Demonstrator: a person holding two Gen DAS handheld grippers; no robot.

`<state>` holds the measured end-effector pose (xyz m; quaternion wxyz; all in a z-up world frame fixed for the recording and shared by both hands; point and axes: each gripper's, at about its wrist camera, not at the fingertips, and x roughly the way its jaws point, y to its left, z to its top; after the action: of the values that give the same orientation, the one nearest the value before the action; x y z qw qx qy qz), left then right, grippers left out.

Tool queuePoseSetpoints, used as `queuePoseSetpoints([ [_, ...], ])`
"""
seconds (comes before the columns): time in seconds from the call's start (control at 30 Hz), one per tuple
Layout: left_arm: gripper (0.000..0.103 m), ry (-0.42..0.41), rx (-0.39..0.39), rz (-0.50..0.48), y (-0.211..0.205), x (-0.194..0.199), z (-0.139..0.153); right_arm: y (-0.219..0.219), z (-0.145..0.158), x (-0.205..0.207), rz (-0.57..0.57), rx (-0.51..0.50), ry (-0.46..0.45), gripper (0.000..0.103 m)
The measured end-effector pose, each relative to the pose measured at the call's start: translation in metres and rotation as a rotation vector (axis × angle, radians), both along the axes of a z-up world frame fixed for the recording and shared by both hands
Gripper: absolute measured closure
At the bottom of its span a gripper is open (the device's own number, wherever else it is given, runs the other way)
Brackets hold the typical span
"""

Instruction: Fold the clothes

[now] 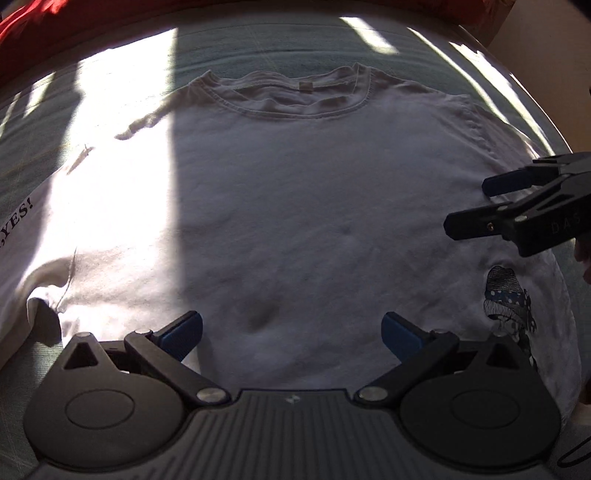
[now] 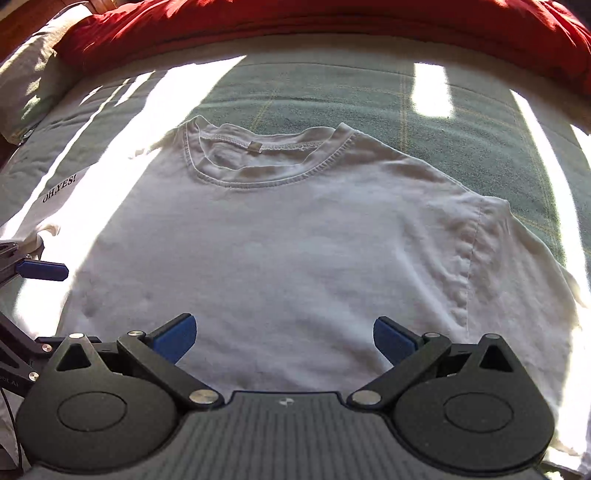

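- Shirt (image 1: 295,206): white T-shirt, spread flat, front side up, on a grey-green cover (image 1: 258,48) with faint check lines.
- Collar (image 1: 299,92): at the far edge of the shirt from both cameras; a small tag (image 2: 255,146) sits at the inner back of the neck.
- Left sleeve area of the shirt: black lettering "OH,YES!" (image 2: 59,189) is printed on it, in the direct sun.
- Right hem area of the shirt: a black-and-blue printed figure (image 1: 509,299) shows in the left wrist view.
- Right sleeve (image 2: 517,251): lies flat, with puckers along the shoulder seam.
- Light: bright sun bands cross the shirt and the cover; the middle of the shirt lies in shadow.
- Left gripper (image 1: 291,336): jaws spread wide, nothing between them; blue pads (image 1: 181,334) sit over the lower middle of the shirt. Contact with the cloth cannot be told.
- Right gripper (image 2: 284,338): jaws spread wide, nothing between them, over the lower part of the shirt, to the right of the left gripper. In the left wrist view it enters from the right edge, above the printed figure.
- Red fabric (image 2: 295,22): lies along the far side of the cover, beyond the collar.
- Pillow (image 2: 33,74): pale, at the far left corner, beside the red fabric.
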<state>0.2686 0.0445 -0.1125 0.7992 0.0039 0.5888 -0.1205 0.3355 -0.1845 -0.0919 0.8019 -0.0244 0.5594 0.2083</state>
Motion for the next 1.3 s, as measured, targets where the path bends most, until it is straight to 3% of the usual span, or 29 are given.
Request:
queuePoseSetpoints([
  [0.27,0.001,0.003,-0.02,0.045,0.006,-0.046,-0.008,0.023,-0.009,-0.043,0.013,-0.018,0.056,0.0],
  [0.53,0.001,-0.049,-0.096,0.099,0.024,-0.053,-0.014,0.024,-0.014,-0.034,-0.064,-0.012,0.101,0.0],
  [0.67,0.001,-0.062,-0.116,0.107,0.029,-0.056,-0.009,0.03,-0.016,-0.036,-0.057,-0.048,0.088,0.0],
  [0.77,0.004,-0.057,-0.129,0.17,0.044,-0.057,0.0,0.037,-0.016,-0.038,-0.035,-0.088,0.075,0.0],
  [0.93,0.008,-0.149,-0.037,0.336,0.107,-0.069,0.03,0.04,-0.009,-0.036,-0.065,-0.069,0.083,0.0],
  [1.13,0.009,-0.184,0.095,0.638,0.223,-0.1,0.048,0.06,0.004,-0.03,-0.079,-0.001,0.069,0.0],
  [1.3,0.01,-0.244,0.12,0.843,0.3,-0.123,0.059,0.091,0.013,-0.03,-0.024,0.015,0.035,0.0],
])
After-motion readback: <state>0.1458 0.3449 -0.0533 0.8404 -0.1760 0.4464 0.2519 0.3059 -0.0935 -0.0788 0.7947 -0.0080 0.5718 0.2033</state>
